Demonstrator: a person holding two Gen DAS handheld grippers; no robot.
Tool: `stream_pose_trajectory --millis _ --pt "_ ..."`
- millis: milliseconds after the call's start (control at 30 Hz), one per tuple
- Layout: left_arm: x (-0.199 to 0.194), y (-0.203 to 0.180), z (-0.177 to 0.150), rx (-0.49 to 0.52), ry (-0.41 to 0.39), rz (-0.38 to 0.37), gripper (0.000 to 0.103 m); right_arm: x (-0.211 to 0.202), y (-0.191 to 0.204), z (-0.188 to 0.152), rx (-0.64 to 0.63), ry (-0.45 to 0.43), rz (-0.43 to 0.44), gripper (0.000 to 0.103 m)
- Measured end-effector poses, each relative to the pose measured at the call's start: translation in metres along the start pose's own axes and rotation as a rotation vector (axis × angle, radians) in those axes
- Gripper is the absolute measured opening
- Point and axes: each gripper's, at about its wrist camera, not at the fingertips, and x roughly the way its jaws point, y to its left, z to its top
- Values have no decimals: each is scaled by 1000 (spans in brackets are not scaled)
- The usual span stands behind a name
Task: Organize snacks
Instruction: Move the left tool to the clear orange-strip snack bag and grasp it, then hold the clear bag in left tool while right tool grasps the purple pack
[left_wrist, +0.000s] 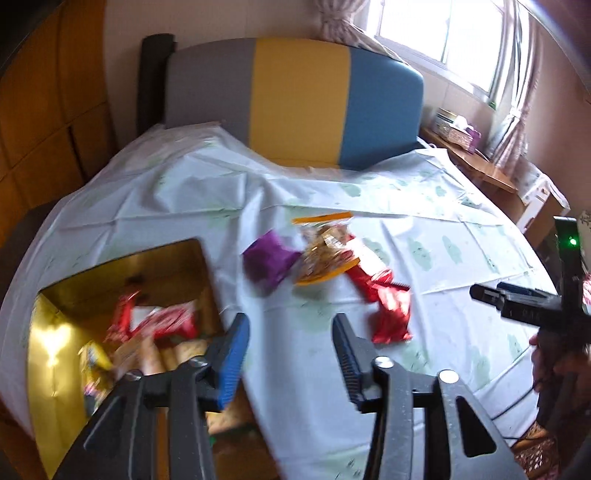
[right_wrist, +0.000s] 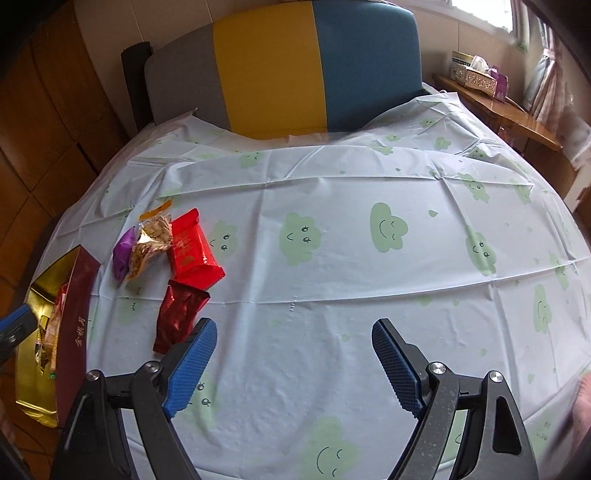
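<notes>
Left tool (left_wrist: 290, 332) part open, empty, right tool (right_wrist: 293, 338) wide, empty, above tablecloth (right_wrist: 332, 258)

Tricolour headboard (right_wrist: 280, 70), cloud-print tablecloth (right_wrist: 332, 266)

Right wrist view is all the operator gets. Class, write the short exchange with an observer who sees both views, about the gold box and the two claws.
Operator: I barely see into the gold box. What is inside?
Observer: The left wrist view looks down into it: red packets lie on top of paler ones.
Operator: Is the left claw carrying anything? I see only a blue pad at my edge.
Observer: No. It is open, with nothing between its fingers.
Operator: Anything on my own tool that I cannot see?
Observer: A green light is lit above the right claw.
</notes>
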Motion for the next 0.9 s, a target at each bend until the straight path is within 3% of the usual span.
stream_pose_trajectory --millis 267,400,733,767,833,900 --pt "56 -33 38 56 37 -57 70 -3 -1 3 25 -2 33 89" --pt "86 -40 53 78 46 -41 79 -6 -1 5 34 -13 49 90" --pt "159 -39 71 101 123 29 80 -8 0 8 41 -12 86 91" --pt "165 -38 71 102 131 31 79 -8 1 8 40 -15 86 91" --pt "175 -37 69 86 167 -15 62 -9 0 8 39 -20 79 91" --pt "175 -40 67 71 153 -12 51 -10 0 8 37 -26 77 91"
